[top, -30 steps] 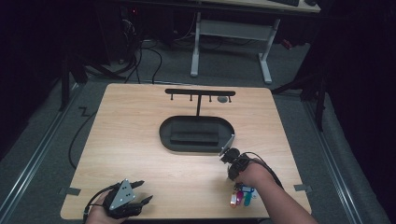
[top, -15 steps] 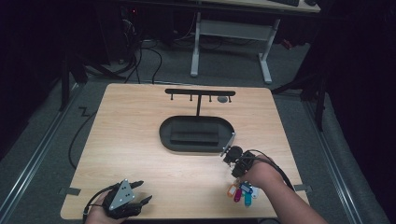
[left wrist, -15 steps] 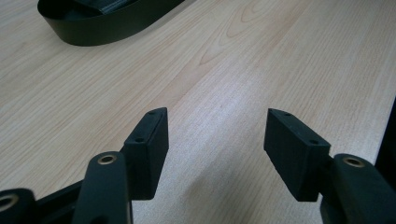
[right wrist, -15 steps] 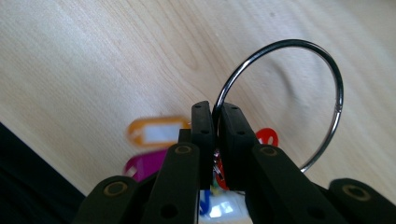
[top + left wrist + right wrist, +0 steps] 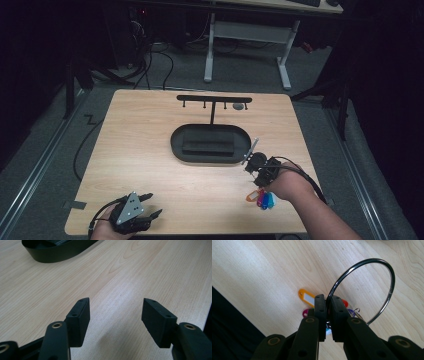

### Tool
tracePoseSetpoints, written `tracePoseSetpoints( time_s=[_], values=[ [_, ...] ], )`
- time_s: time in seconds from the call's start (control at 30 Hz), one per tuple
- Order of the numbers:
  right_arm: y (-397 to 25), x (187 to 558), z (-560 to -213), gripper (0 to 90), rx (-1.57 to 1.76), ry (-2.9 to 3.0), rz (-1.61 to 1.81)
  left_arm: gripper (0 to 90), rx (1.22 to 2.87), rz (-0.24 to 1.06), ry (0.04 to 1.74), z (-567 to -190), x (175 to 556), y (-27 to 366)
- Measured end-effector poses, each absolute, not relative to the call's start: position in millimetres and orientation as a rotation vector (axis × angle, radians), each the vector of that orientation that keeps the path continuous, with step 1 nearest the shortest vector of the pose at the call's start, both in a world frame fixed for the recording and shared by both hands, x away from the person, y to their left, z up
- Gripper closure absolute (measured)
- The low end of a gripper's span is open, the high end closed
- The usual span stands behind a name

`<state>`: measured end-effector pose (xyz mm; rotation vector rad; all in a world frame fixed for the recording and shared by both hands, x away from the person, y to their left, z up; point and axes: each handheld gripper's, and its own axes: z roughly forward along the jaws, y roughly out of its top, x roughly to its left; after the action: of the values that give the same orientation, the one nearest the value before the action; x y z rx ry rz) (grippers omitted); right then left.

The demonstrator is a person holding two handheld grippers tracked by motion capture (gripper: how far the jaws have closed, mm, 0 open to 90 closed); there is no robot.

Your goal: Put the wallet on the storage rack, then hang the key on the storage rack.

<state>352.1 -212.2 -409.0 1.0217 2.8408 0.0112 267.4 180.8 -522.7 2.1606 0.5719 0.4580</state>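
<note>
1. The person's right gripper [image 5: 327, 302] is pinching a large metal ring [image 5: 387, 272] between its two black jaws, which are pressed nearly together on the wire.
2. The ring is arching up and away from the jaws in the right gripper view, and coloured key tags are hanging from it below them: an orange tag [image 5: 307, 297] with a white label, with bits of pink, red and purple beside it.
3. From the high view, the right gripper [image 5: 260, 167] is hovering over the table [image 5: 140, 150] near its right front part, just off the right end of the black oval tray [image 5: 175, 142], and the bunch of key tags [image 5: 261, 198] is dangling or lying by the person's hand; I cannot tell whether the tags are touching the wood.
4. The left gripper [image 5: 115, 315] is sitting low at the front left corner of the table, jaws spread wide with bare wood between them.
5. A black T-shaped rack [image 5: 214, 99] with small hooks is standing behind the tray, well apart from the ring.
</note>
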Motion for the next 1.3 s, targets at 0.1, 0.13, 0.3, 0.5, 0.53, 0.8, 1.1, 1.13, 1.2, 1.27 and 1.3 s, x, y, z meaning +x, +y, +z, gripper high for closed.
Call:
tracePoseSetpoints(
  time_s=[0.1, 0.13, 0.3, 0.5, 0.53, 0.8, 1.1, 1.13, 1.2, 1.27, 1.3],
  values=[
    [-213, 351, -402, 85.7, 1.014, 2.841, 0.001, 39.8, 2.165, 0.457, 0.584, -524, 269, 181],
    [-213, 350, -400, 85.7, 1.009, 2.839, -0.006, 39.8, 2.167, 0.455, 0.585, -525, 269, 181],
    [-215, 345, -382, 85.6, 0.991, 2.817, -0.007, 39.8, 2.166, 0.460, 0.583, -525, 269, 181],
    [-217, 342, -367, 85.3, 0.991, 2.792, 0.001, 39.8, 2.168, 0.465, 0.577, -525, 269, 180],
    [-217, 342, -364, 85.2, 0.985, 2.790, -0.004, 39.8, 2.170, 0.466, 0.576, -524, 269, 181],
    [-215, 342, -352, 87.4, 0.938, 2.759, -0.021, 39.9, 2.161, 0.477, 0.579, -523, 268, 182],
    [-212, 347, -336, 87.5, 0.937, 2.750, 0.012, 39.8, 2.131, 0.521, 0.628, -521, 270, 185],
    [-212, 347, -333, 87.5, 0.940, 2.746, 0.015, 39.8, 2.126, 0.523, 0.646, -522, 271, 187],
    [-214, 350, -328, 87.5, 0.951, 2.735, 0.037, 39.0, 2.125, 0.531, 0.677, -523, 270, 192],
    [-216, 353, -325, 87.4, 0.972, 2.732, 0.048, 38.9, 2.111, 0.537, 0.713, -522, 270, 197],
    [-217, 355, -324, 87.5, 0.981, 2.734, 0.054, 38.6, 2.100, 0.540, 0.732, -522, 269, 200]
  ],
)
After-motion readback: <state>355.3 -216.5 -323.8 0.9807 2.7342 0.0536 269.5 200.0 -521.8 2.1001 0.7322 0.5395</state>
